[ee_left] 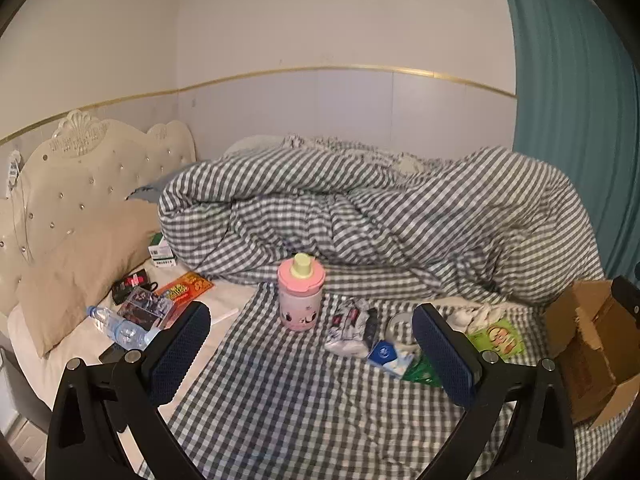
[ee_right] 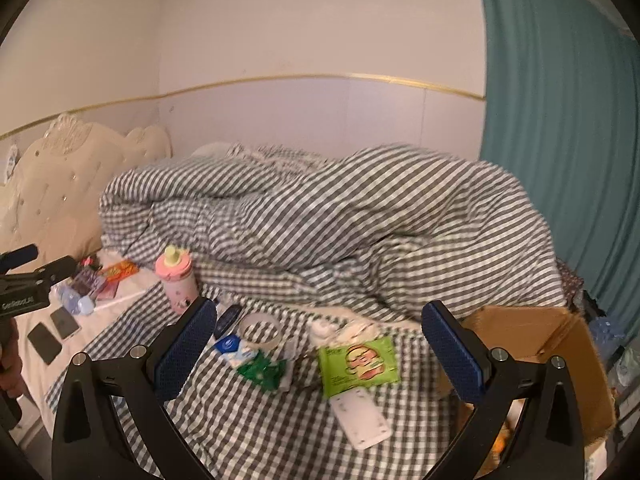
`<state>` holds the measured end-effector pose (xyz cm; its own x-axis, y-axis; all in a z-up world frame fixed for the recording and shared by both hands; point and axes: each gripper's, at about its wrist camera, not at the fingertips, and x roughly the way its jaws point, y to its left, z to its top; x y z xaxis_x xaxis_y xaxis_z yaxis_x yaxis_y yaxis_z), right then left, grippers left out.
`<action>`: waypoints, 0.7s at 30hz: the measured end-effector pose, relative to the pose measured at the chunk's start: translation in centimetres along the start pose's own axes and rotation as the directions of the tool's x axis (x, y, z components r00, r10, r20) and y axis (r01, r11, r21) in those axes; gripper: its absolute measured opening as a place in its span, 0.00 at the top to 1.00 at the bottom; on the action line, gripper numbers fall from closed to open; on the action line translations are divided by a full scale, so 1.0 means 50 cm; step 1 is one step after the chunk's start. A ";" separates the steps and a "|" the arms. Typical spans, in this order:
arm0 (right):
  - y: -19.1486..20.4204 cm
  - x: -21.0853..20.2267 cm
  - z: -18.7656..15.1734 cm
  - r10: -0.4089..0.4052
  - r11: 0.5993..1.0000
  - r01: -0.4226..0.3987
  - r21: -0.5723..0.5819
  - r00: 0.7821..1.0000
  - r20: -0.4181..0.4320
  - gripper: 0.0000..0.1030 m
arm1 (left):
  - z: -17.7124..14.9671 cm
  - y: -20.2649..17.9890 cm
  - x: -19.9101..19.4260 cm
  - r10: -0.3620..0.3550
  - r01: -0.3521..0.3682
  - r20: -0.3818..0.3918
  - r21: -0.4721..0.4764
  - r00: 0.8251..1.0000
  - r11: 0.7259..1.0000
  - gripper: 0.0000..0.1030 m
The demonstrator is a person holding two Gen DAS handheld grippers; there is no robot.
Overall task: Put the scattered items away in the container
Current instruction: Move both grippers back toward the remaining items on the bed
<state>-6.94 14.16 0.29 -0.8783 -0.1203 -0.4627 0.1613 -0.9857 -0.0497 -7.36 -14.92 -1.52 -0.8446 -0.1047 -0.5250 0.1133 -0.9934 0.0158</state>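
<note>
Covering the far half of the bed [ee_left: 280, 400], a duvet [ee_left: 380, 216] leaves clutter on the near strip. Box [ee_right: 560, 344] sits at the bed's right edge, just beside the right hand-held gripper [ee_right: 316, 352], fingers apart, empty. Green packet [ee_right: 360, 360] lies flat straight ahead between those fingers, nearest pick. Left hand-held gripper [ee_left: 312, 352], also apart, faces the upright cup [ee_left: 300, 296]. Tape roll [ee_right: 260, 330], wrappers crowd nearby.
</note>
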 end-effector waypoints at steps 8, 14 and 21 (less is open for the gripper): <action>0.041 0.140 -0.033 0.073 0.996 -0.080 -0.042 0.984 -0.161 0.00 | -0.034 -0.024 0.146 -0.033 0.044 -0.169 0.058 0.985 0.997 0.00; 0.049 0.273 -0.085 0.179 0.981 -0.191 -0.008 0.930 -0.322 0.00 | -0.074 -0.052 0.261 -0.079 0.104 -0.277 0.077 0.958 0.992 0.00; 0.069 0.395 -0.153 0.272 0.945 -0.325 -0.039 0.845 -0.461 0.01 | -0.110 -0.060 0.379 -0.090 0.128 -0.347 0.089 0.934 0.988 0.00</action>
<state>-20.28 9.29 -15.81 -0.4902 -0.3149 -0.8127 0.4558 -0.8874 0.0690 -20.85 -13.67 -16.19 -0.6173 0.0073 -0.7867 -0.0427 -0.9988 0.0242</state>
